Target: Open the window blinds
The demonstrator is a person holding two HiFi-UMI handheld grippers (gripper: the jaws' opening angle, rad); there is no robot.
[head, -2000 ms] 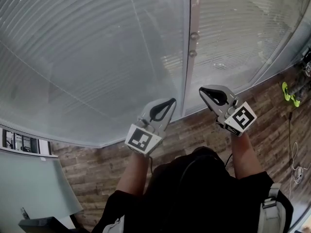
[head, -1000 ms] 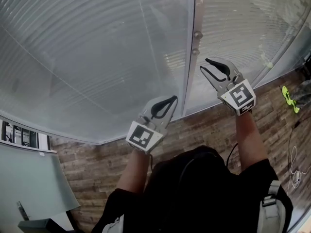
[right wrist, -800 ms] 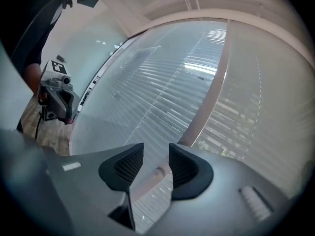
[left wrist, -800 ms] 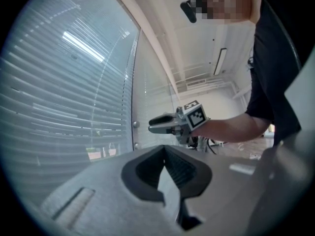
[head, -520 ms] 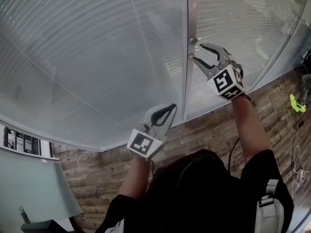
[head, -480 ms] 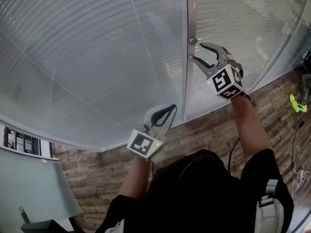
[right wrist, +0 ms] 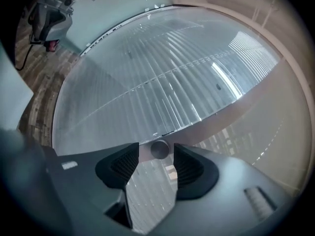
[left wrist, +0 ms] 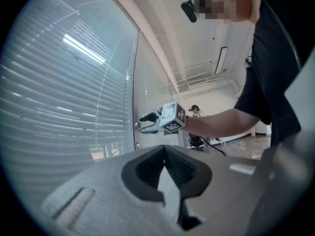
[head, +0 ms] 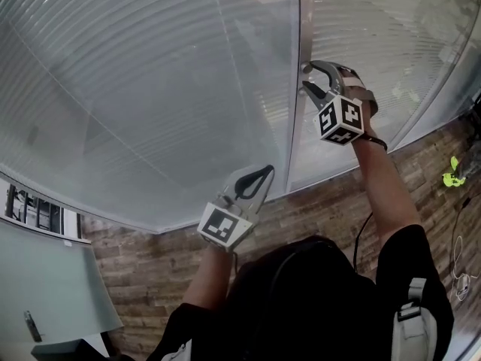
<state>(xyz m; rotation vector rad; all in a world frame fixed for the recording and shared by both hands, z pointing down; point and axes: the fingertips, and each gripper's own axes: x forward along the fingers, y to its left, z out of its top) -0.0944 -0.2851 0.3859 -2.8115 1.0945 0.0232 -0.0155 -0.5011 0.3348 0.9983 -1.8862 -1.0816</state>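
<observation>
Since a second ago, the right gripper (head: 308, 79) has climbed and rolled up to the knob (right wrist: 159, 149) on the post between the panes. Its jaws have just been opening and now straddle the knob, released, with the pads not yet pressing. The knob's stem points straight at this gripper. The left gripper (head: 264, 173) hangs clenched and empty well below the knob. The closed blinds (head: 150, 89) spread to both sides of it. No writing is legible.
</observation>
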